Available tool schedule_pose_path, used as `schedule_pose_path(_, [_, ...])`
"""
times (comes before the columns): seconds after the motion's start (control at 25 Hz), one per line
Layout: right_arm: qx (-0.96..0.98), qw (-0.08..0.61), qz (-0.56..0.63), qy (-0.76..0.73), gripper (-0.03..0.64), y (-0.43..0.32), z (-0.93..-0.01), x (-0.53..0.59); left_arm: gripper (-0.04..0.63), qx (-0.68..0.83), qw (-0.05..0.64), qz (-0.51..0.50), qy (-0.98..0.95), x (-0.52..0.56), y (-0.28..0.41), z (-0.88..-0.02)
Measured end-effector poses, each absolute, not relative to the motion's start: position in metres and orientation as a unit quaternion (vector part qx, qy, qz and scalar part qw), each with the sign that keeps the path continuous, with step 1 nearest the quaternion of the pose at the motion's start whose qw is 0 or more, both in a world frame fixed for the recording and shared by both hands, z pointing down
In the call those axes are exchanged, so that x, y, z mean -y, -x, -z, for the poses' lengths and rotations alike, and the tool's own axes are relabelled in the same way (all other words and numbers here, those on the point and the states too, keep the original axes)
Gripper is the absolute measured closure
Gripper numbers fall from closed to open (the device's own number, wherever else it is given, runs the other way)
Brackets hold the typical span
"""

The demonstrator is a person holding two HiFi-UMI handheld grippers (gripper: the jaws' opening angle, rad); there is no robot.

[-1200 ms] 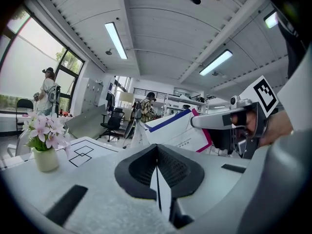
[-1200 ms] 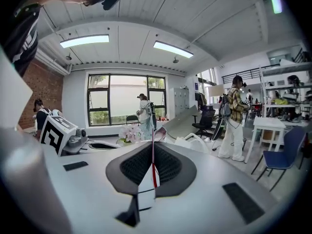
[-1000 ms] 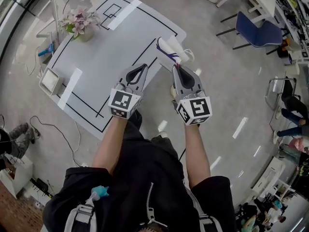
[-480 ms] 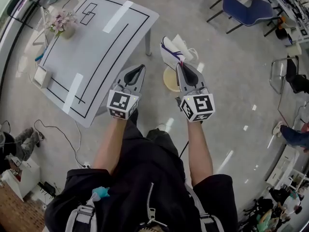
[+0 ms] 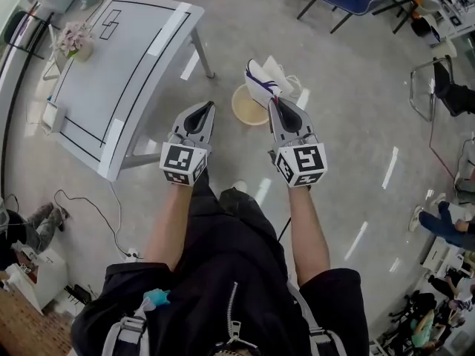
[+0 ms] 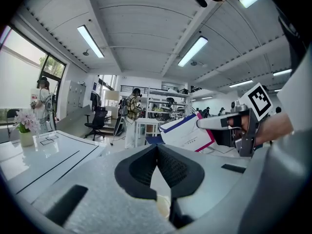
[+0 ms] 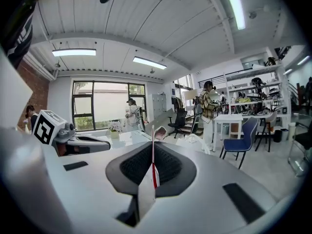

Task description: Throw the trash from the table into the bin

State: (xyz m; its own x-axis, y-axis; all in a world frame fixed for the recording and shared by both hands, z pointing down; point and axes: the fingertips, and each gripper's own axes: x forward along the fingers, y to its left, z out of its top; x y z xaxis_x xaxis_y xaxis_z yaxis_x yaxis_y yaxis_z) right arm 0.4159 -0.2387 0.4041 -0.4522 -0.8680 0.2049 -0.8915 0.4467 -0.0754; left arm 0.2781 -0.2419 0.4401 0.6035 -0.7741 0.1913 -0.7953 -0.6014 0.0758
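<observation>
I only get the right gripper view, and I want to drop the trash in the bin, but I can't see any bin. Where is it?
Observer: The head view shows a round cream bin on the floor. It is just ahead of both grippers and to the right of the table.
Operator: Is my paper over it?
Observer: Partly. In the head view, the paper in the right gripper overlaps the bin's far right rim, but most of it lies beyond the rim.
Operator: Is the other gripper carrying trash too?
Observer: No. The left gripper view shows the left gripper with its jaws shut and nothing between them.
</observation>
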Motion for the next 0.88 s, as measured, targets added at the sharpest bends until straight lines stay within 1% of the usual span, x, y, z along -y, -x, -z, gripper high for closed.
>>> schedule_pose_path(0.24, [0.841, 0.063, -0.102, -0.528, 0.601, -0.444, -0.421, 0.220, 0.589, 0.427, 0.072, -0.081, -0.898, 0.225, -0.301, -0.441])
schedule_pose_path(0.44, [0.836, 0.075, -0.122, -0.530, 0.601, -0.450, -0.452, 0.222, 0.589, 0.426, 0.086, -0.093, -0.896, 0.224, -0.308, -0.463])
schedule_pose_path(0.88, [0.841, 0.106, -0.136, -0.513, 0.601, -0.455, -0.548, 0.288, 0.589, 0.421, 0.096, -0.100, -0.896, 0.290, -0.332, -0.544])
